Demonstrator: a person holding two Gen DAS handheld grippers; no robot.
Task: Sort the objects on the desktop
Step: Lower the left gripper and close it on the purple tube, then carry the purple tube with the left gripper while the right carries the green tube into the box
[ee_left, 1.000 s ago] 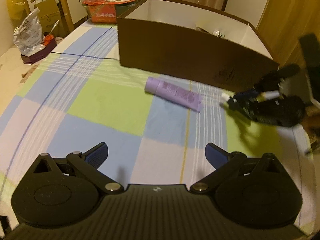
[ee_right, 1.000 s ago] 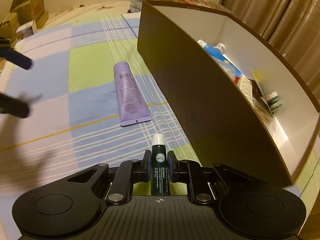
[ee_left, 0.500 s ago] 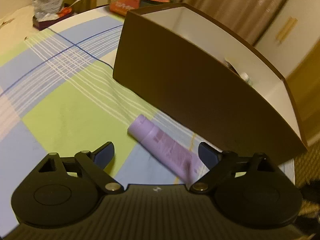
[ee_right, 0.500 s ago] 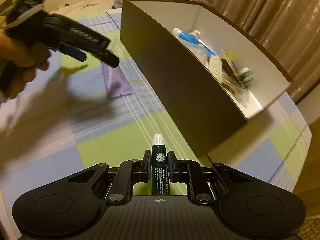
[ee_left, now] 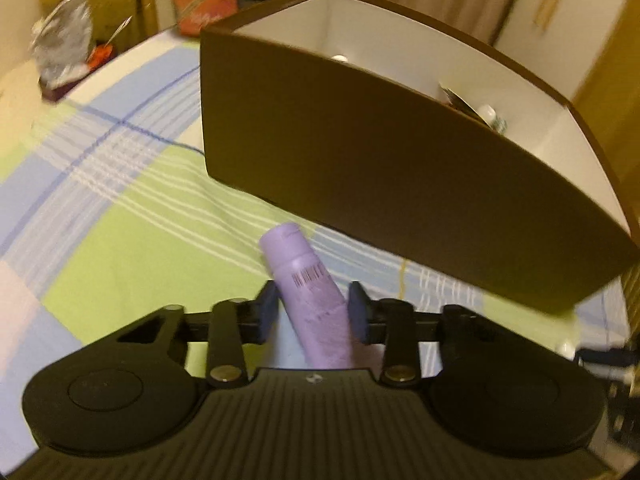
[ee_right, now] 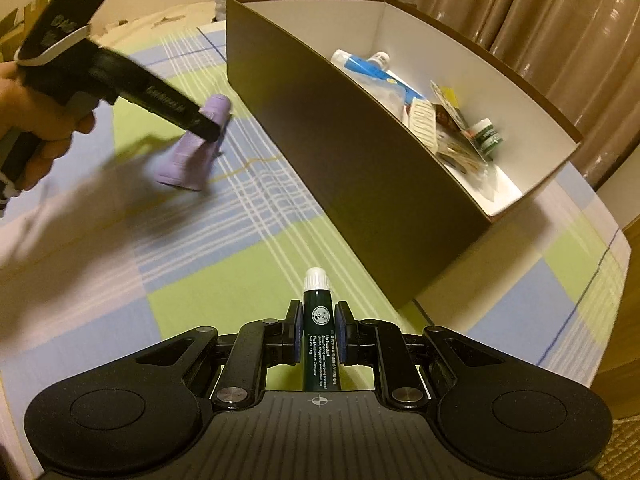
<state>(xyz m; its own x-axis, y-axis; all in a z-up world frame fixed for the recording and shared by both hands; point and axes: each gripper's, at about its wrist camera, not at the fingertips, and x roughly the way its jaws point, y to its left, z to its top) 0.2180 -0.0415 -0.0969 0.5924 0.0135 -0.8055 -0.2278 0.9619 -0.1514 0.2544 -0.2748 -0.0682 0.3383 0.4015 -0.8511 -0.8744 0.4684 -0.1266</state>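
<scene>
The purple tube [ee_left: 311, 300] sits between the two fingers of the left gripper [ee_left: 312, 312], its cap end pointing toward the brown box [ee_left: 360, 168] and its crimped end toward the camera. The pads stand just beside its sides with little or no gap (the frame is blurred, so it cannot be told whether they already press the tube or merely flank it). From the right wrist view the same tube [ee_right: 196, 148] appears tilted, cap end up, above the checked tablecloth [ee_right: 240, 240], with the left gripper [ee_right: 204, 130] across its middle and a hand [ee_right: 44, 132] around the gripper's handle.

The right gripper [ee_right: 318, 334] is clenched on a dark green lip balm tube [ee_right: 320, 332], white cap pointing forward, held over a green square of the cloth just beside the near corner of the box.

The box is open at the top, white inside, and holds several things: a blue and white tube [ee_right: 372, 68], some packets [ee_right: 436, 120] and a small green-labelled jar [ee_right: 486, 134]. Beyond the box, at the far edge of the table, stand a red-lidded container [ee_left: 228, 4] and a crinkled silvery bag [ee_left: 64, 44].
</scene>
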